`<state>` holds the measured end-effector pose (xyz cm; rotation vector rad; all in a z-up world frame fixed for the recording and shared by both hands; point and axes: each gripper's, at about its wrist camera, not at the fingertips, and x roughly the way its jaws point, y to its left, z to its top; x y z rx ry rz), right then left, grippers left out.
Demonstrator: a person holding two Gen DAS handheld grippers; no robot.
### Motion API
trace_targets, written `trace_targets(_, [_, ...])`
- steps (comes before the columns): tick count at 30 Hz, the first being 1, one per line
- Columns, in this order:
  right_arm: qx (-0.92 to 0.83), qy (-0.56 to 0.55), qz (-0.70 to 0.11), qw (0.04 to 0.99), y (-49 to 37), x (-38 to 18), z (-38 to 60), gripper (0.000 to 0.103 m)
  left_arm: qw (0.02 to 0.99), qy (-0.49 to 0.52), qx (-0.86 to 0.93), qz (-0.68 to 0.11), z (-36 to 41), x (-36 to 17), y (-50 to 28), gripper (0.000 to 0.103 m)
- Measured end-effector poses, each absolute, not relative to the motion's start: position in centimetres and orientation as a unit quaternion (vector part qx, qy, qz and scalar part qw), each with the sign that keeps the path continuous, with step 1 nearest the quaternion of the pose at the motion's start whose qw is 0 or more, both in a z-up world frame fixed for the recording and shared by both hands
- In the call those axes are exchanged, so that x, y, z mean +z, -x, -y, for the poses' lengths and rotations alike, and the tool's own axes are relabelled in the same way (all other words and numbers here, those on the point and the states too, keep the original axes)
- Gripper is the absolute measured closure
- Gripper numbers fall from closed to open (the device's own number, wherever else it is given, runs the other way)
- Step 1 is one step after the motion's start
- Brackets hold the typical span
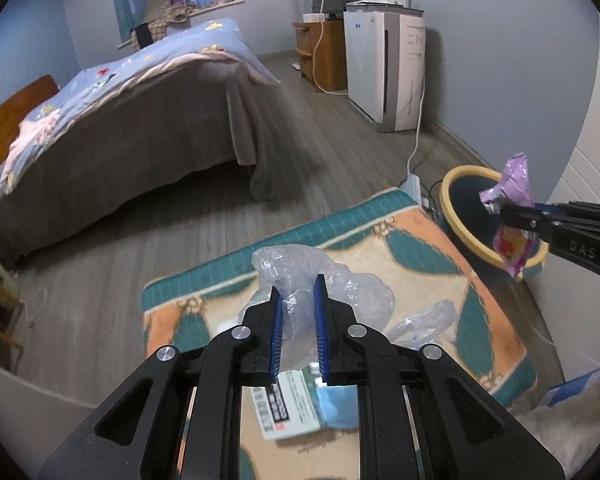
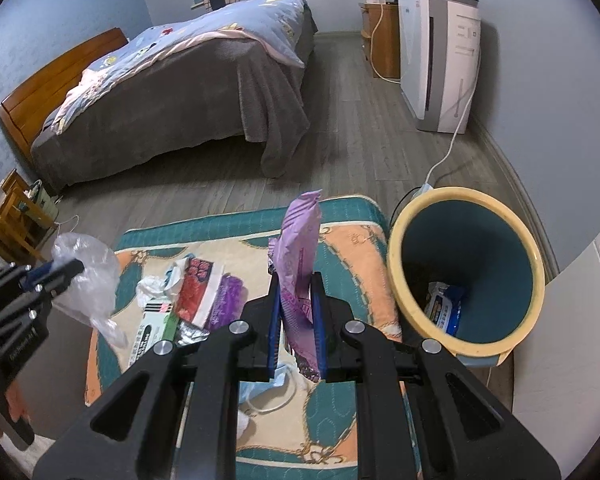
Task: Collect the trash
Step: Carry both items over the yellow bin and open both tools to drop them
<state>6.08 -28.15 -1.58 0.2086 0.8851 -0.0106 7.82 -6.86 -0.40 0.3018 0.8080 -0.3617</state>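
Now: left tongs (image 1: 297, 322) clamped on clear plastic bag (image 1: 320, 276), light, limp, slippery; right tongs (image 2: 296, 320) clamped on purple wrapper (image 2: 298, 248), thin, crinkly, near trash bin (image 2: 400, 248). Both aloft over patterned cushion (image 2: 348, 248). Best pinched at bunched folds.

1. The left gripper (image 1: 298, 284) is matte black, with two angular linkage arms that have triangular cut-outs.
2. Round silver screws sit at its pivots.
3. Ribbed blue pads (image 1: 275, 332) line both fingers.
4. The right gripper (image 2: 296, 282) has the same black frame, silver screws and blue pads.
5. Its side carries pale lettering, perhaps "DAS", partly cut off.
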Motion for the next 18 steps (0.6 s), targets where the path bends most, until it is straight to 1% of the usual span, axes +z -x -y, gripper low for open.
trace_targets(10, [-0.030, -0.129, -0.434, 0.891, -8.3, -2.7, 31.3, 0.090, 0.885, -0.137, -0.195, -0.399, 9.3, -2.6, -11.1, 0.088])
trace_targets(18, [-0.036, -0.104, -0.440, 0.891, -10.0, -3.6, 31.4, 0.090, 0.882, -0.110, -0.207, -0.408, 10.5, -4.4, -12.2, 0.088])
